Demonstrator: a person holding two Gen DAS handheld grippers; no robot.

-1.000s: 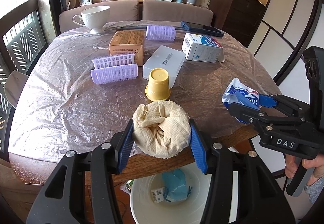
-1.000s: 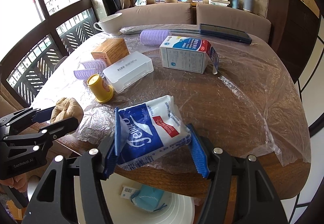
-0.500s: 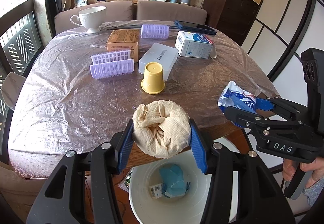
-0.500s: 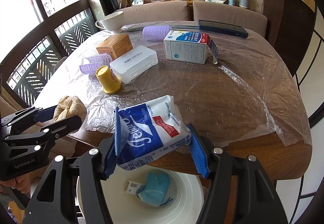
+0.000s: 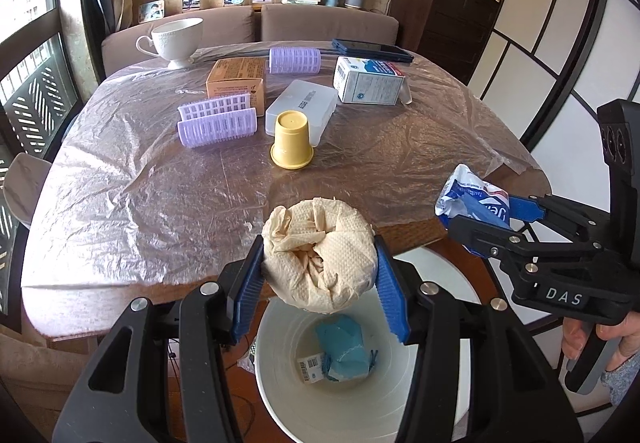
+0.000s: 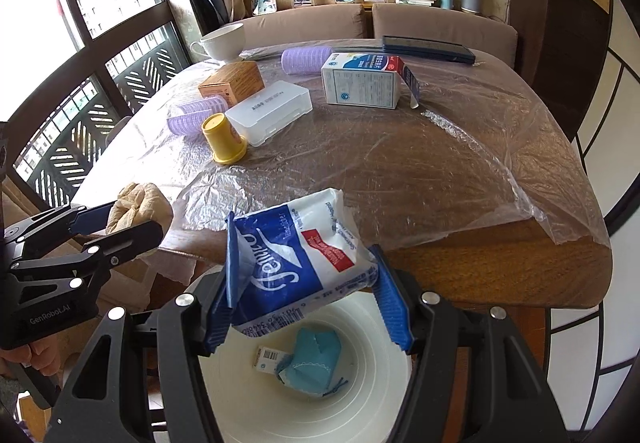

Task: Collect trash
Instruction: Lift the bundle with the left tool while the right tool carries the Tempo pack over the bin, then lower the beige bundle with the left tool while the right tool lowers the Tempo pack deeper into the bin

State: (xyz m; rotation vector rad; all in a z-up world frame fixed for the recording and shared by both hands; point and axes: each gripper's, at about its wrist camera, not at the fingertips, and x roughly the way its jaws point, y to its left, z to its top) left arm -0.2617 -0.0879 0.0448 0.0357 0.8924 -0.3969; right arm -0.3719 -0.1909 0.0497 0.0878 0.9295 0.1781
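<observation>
I note my left claw [image 5: 320, 275] pinching the crumpled paper wad [image 5: 320, 255] and my right claw [image 6: 304, 283] pinching the tissue packet [image 6: 296, 259], both directly above the white bin [image 6: 248, 399] beside the surface [image 6: 400, 163].

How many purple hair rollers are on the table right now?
3: two purple rollers lie side by side left of the yellow cup; the third roller lies farther back beside the brown box.

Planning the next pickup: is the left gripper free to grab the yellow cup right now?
Probably not: the left gripper is shut on the crumpled napkin above the white bin. The yellow cup stands unobstructed.
</observation>
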